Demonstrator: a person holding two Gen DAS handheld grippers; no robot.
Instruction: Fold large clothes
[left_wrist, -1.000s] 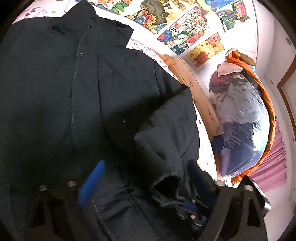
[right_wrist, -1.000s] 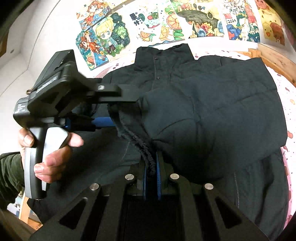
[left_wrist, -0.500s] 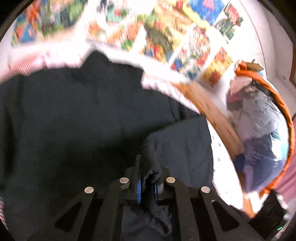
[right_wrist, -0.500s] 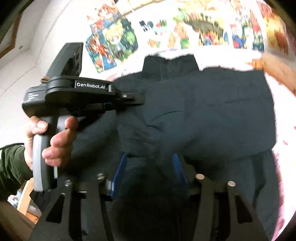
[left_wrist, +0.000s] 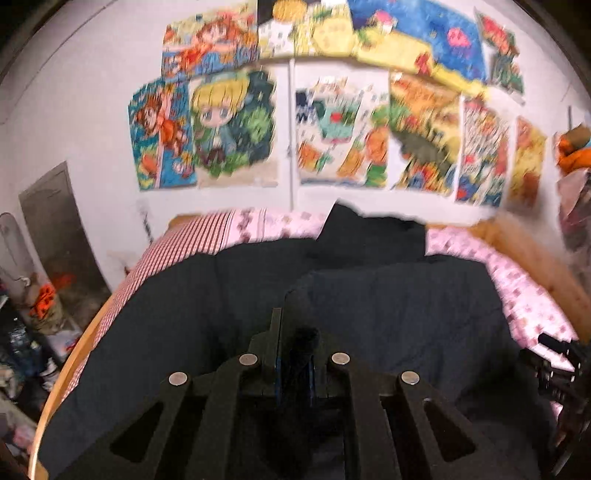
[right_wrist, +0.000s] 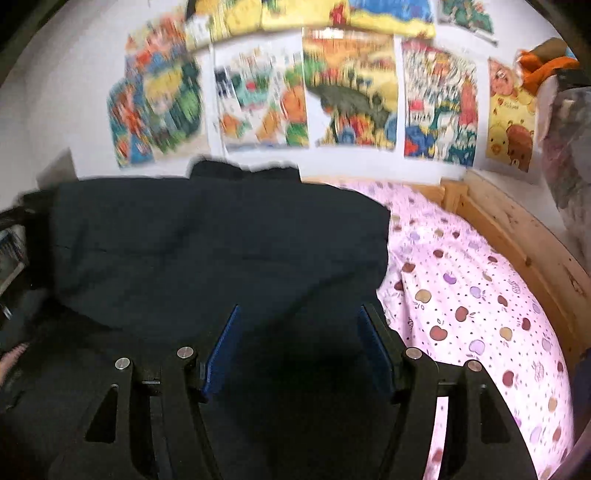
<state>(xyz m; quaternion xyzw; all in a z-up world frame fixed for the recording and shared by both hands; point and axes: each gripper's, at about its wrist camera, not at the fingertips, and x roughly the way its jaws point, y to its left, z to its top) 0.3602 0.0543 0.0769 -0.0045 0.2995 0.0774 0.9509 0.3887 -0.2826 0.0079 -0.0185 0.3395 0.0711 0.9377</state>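
A large dark navy jacket (left_wrist: 388, 302) lies spread on the bed, collar toward the wall; it also shows in the right wrist view (right_wrist: 221, 236). One sleeve lies folded across its front. My left gripper (left_wrist: 295, 354) is shut on the dark sleeve cuff (left_wrist: 304, 338), low over the jacket's lower middle. My right gripper (right_wrist: 299, 343) is open and empty, its blue pads (right_wrist: 221, 347) apart just above the jacket's lower right part. The right gripper's body shows at the right edge of the left wrist view (left_wrist: 561, 365).
The bed has a pink apple-print sheet (right_wrist: 472, 295) and a wooden frame (right_wrist: 517, 229). Posters (left_wrist: 332, 140) cover the wall behind. A striped pillow (left_wrist: 192, 240) lies at the far left. Clutter (left_wrist: 33, 317) sits on the floor left of the bed.
My left gripper closed on the sleeve cuff and swung round to face the wall. My right gripper let go of the cuff, opened and moved to the right.
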